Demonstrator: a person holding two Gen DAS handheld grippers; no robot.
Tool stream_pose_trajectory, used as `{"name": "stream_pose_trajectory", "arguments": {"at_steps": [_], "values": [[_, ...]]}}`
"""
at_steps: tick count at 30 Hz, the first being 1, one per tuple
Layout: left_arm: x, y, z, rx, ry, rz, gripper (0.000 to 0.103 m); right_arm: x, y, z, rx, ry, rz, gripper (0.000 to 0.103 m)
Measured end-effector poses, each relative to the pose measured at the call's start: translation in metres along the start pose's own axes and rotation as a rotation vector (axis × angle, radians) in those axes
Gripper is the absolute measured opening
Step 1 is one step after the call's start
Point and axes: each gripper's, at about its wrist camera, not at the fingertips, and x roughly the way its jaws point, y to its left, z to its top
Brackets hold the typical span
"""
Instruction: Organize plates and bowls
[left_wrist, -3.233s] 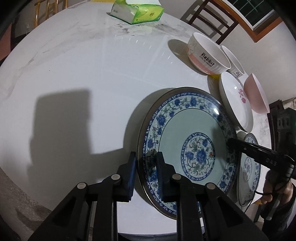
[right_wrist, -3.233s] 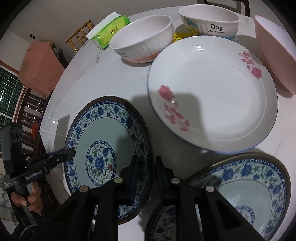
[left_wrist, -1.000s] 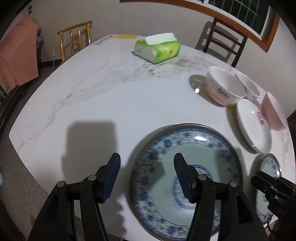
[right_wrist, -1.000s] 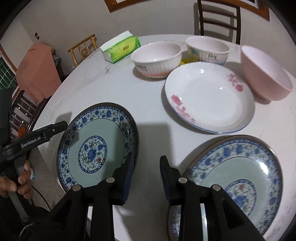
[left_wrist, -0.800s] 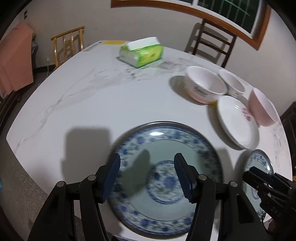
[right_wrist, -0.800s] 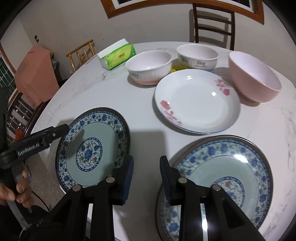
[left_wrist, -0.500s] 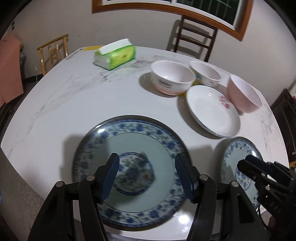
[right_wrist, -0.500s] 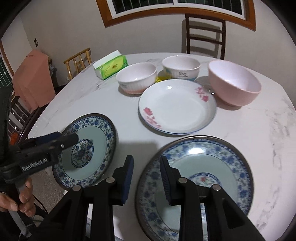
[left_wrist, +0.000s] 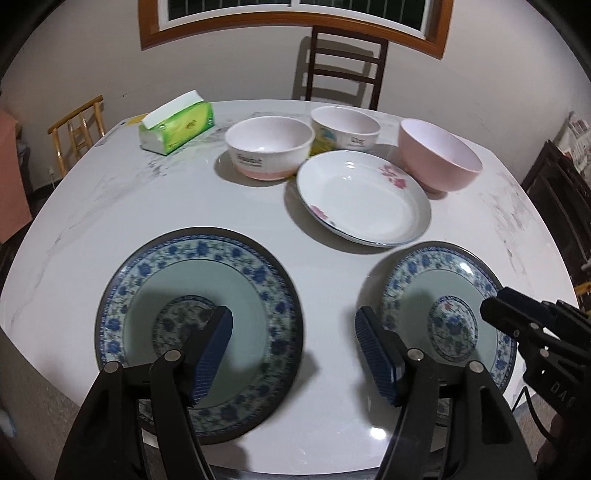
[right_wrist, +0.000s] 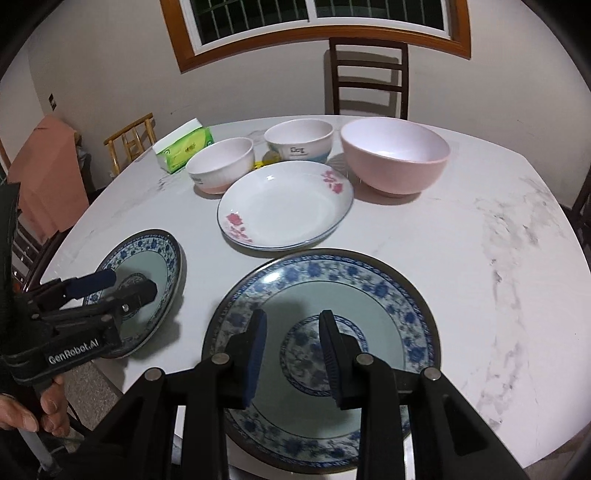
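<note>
Since the earlier frames both grippers have released the blue-patterned plates and risen: the left gripper (left_wrist: 293, 341) now hangs wide open above the left plate (left_wrist: 199, 328), the right gripper (right_wrist: 291, 345) narrowly open and empty above the right plate (right_wrist: 321, 350). Motion blur smears both plate patterns, and gripper arms hide their near rims. Across the table (left_wrist: 155, 206) stand a white floral plate (left_wrist: 364, 199), a pink bowl (left_wrist: 439, 160), two white bowls and a tissue pack (left_wrist: 177, 127).
</note>
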Motion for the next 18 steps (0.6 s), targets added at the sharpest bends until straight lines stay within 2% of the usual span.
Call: {"name": "stream_pose_trajectory", "arguments": {"at_steps": [13, 18], "values": [[0.006, -0.024, -0.007, 0.035, 0.011, 0.018, 0.066, -0.009, -0.030, -0.008, 0.031, -0.012, -0.015, 0.030], [0.007, -0.033, -0.009, 0.057, 0.009, 0.013, 0.072, -0.010, -0.044, -0.011, 0.056, -0.002, -0.006, 0.030]]}}
